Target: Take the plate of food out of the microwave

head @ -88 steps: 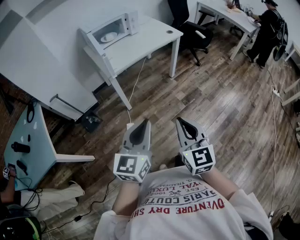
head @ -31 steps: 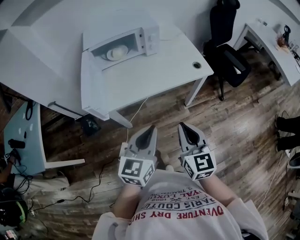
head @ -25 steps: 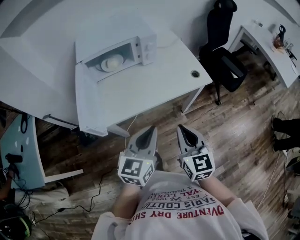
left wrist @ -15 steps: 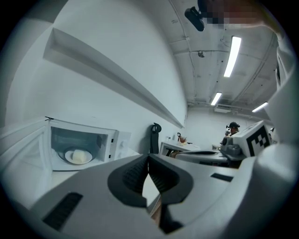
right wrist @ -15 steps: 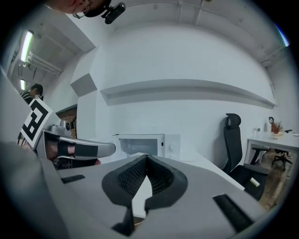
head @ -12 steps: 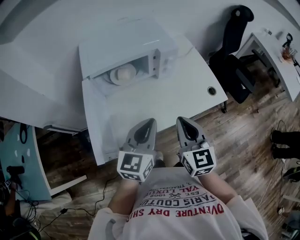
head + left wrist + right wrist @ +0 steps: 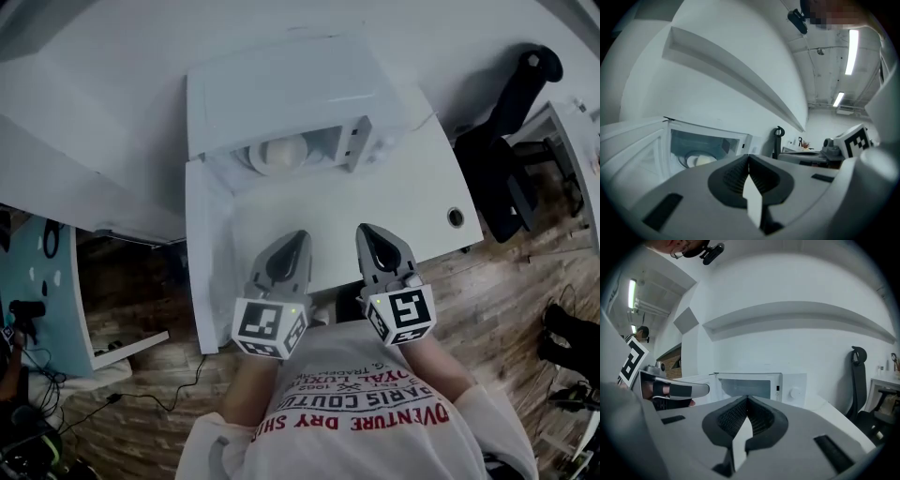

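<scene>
head view has the plate [image 7: 281, 153] with its pale mound of food sitting inside the microwave [image 7: 281, 89], on the cavity floor, a bit left of centre. the door [image 7: 208, 253] stands swung out to the left, so the mouth is open toward the person. the microwave sits at the back of a white table [image 7: 403, 202], with bare top in front of it.

the left gripper [image 7: 294, 240] and right gripper [image 7: 369, 232] are held side by side over the table's near edge, both pointing at the oven and well apart from the plate. in each gripper view the two jaws are pressed together with nothing between them. the left gripper view looks past them straight at the plate in the cavity. a black chair [image 7: 516, 141] stands off to the right, out of the way.

i'd say this is the approach, with the reach not yet begun. next the jaws need to spread. at least one gripper has to go in low through the opening, keep off the door, and take the plate by its rim. the plate should come out level, or the food may slide.
</scene>
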Tool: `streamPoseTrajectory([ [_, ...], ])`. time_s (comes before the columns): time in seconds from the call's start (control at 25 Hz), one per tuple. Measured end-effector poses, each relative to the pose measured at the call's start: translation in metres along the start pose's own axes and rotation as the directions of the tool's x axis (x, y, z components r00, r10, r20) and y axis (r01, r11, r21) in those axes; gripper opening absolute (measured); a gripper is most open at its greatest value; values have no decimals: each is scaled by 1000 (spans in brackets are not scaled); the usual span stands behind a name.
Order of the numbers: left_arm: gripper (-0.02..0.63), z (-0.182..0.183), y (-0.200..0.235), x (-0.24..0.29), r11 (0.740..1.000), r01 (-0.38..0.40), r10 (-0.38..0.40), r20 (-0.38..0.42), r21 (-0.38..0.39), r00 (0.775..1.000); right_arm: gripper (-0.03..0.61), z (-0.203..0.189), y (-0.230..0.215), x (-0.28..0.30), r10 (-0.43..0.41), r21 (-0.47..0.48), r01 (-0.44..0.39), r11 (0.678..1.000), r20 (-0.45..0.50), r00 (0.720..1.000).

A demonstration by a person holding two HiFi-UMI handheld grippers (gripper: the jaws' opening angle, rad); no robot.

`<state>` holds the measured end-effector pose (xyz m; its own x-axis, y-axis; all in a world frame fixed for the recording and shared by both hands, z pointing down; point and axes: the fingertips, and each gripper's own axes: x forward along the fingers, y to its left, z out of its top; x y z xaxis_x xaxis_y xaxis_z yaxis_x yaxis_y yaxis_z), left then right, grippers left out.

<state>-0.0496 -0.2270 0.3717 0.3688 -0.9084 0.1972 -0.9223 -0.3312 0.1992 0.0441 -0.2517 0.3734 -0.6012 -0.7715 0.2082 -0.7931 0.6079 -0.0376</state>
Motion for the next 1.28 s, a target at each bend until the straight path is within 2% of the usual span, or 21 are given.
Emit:
streamPoseTrajectory([
  [0.24, 8, 3, 30, 37, 991, -126, 127, 13, -47, 992, 4, 10, -22, 54, 119, -47, -119, 992, -19, 993],
  [0.44, 8, 2, 53, 68, 970, -224, 225, -3, -89, 974, 3, 6, -34, 95, 223, -95, -229, 969, -68, 972],
  [0.52, 8, 1, 64, 75, 957, -263, 266, 5, -125, 964, 3, 1, -38, 110, 260, -97, -268, 959, -90, 961],
  [0.64, 8, 2, 78, 78, 932, -315, 334, 83, -181, 939, 3, -8, -42, 132, 309, -78, -319, 945, -116, 944],
  [0.72, 8, -2, 85, 79, 916, -346, 371, 97, -203, 924, 4, -13, -44, 144, 334, -60, -343, 937, -126, 934],
  [0.96, 8, -29, 98, 87, 886, -410, 427, 36, -216, 903, 4, -28, -41, 170, 389, -1, -393, 919, -151, 909],
  [1.08, 8, -41, 107, 96, 876, -369, 401, 45, -309, 915, 3, -34, -37, 181, 406, 1, -412, 911, -162, 899],
  [1.12, 8, -48, 111, 99, 863, -355, 396, 44, -359, 917, 3, -35, -37, 184, 409, -5, -415, 910, -165, 898],
  [1.2, 8, -62, 122, 105, 818, -343, 405, 39, -461, 914, 3, -37, -36, 189, 409, -31, -419, 907, -165, 897],
  [1.28, 13, -76, 137, 111, 751, -332, 426, 34, -570, 904, 3, -38, -35, 193, 410, -57, -423, 904, -163, 897],
])
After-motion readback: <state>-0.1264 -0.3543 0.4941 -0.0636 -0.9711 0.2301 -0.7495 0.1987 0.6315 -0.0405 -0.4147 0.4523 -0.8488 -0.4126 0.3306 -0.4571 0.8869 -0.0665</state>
